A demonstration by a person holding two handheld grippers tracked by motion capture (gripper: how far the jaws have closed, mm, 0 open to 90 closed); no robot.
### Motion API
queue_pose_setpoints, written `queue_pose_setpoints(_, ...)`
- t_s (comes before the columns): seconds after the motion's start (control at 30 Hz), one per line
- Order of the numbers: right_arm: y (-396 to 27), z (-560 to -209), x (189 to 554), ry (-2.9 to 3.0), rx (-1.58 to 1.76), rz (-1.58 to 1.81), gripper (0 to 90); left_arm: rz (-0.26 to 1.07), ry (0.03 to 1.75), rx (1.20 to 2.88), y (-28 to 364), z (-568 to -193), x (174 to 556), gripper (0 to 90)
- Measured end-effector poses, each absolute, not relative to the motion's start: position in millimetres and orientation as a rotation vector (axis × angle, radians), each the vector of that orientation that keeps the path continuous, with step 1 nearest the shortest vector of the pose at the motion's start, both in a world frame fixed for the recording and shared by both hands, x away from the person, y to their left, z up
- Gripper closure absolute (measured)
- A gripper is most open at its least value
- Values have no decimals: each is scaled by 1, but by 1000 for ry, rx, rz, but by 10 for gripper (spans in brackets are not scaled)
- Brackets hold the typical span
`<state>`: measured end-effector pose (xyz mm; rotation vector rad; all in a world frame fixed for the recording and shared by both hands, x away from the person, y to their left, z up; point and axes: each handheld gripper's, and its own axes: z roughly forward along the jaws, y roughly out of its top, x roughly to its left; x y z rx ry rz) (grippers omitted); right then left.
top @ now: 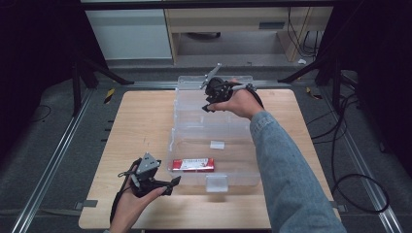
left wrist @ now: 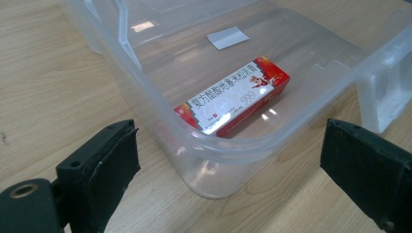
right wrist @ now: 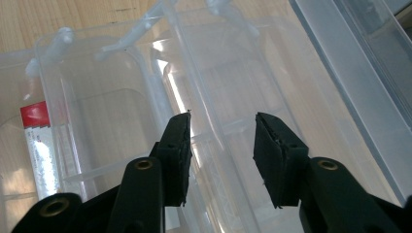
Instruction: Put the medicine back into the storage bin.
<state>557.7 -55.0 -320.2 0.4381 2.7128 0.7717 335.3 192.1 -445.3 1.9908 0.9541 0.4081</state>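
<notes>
Black two-jaw left tool (top: 176,181), grey three-cornered plate (top: 147,164) on top, black cable trailing. Black right tool (top: 209,105), grey plate too. Jaw pads (right wrist: 180,145) matte black, foam-faced; brass-ringed holes near jaw bases. Blue denim sleeve (top: 286,170) on right arm.

Both grippers (top: 167,184) (top: 210,106) agape, empty-jawed

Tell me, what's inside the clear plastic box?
Inside the clear plastic box lie a red and white carton and a small white paper slip. The box is see-through, so nothing inside looks covered.
</notes>
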Motion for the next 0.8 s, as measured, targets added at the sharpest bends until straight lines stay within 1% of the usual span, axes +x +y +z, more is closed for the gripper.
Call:
queue_pose_setpoints(0.2,-48,-325,559,2733,411,766,653,408,964,1994,191,-450,337,75)
queue_pose_setpoints(0.43,-44,-330,560,2750,394,748,681,417,955,2011,183,-460,339,97)
queue_pose_setpoints(0.63,-44,-332,562,2755,376,739,708,420,960,1983,182,-464,340,133)
queue_pose_setpoints(0.8,-44,-331,563,2758,376,741,738,412,967,2002,179,-465,341,137)
